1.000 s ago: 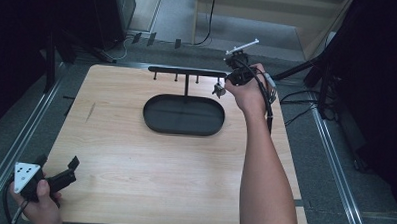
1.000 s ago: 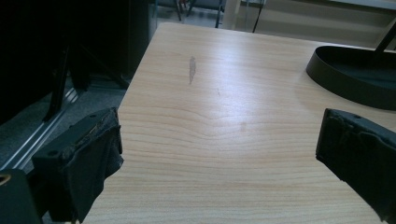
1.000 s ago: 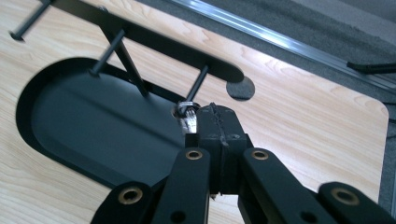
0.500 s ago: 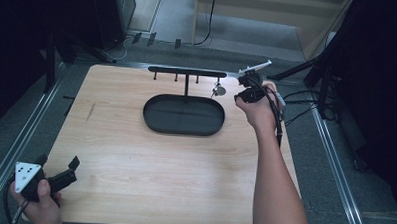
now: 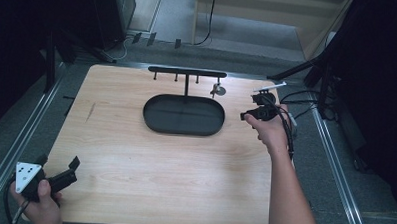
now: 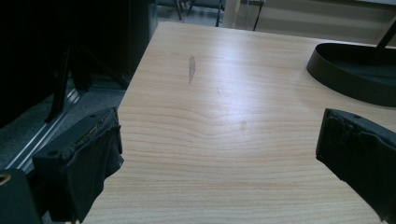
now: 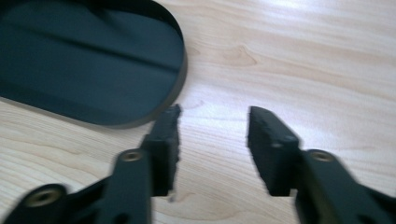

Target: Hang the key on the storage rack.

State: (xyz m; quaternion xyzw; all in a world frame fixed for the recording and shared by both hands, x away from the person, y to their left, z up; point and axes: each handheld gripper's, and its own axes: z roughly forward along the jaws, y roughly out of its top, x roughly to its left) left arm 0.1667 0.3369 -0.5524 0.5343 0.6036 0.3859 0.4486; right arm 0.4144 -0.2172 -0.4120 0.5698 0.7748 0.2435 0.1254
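A black oval tray (image 5: pixel 153 124) lies on the wooden table (image 5: pixel 159 180), with a black T-shaped rack (image 5: pixel 187 72) standing at its far side. A small silvery round piece (image 5: pixel 218 90) hangs from the rack's rightmost hook. My right gripper (image 5: pixel 249 108) hovers just right of the tray; its jaws have just been opening and nothing is between them. In the right gripper view the right gripper (image 7: pixel 212 123) stands open over bare wood beside the tray's rim (image 7: pixel 180 70). My left gripper (image 5: pixel 58 162) rests open at the near left corner, shown wide apart in the left gripper view (image 6: pixel 219 135).
Metal rails (image 5: pixel 15 145) run along both long sides of the table. Black stands and cables (image 5: pixel 307 96) crowd the floor past the right edge. The tray's wall (image 6: pixel 345 88) lies ahead and to the right in the left gripper view.
The right hand has moved away from the rack's right end, rightward and down toward the table. Its jaws have opened. The left hand has stayed put.
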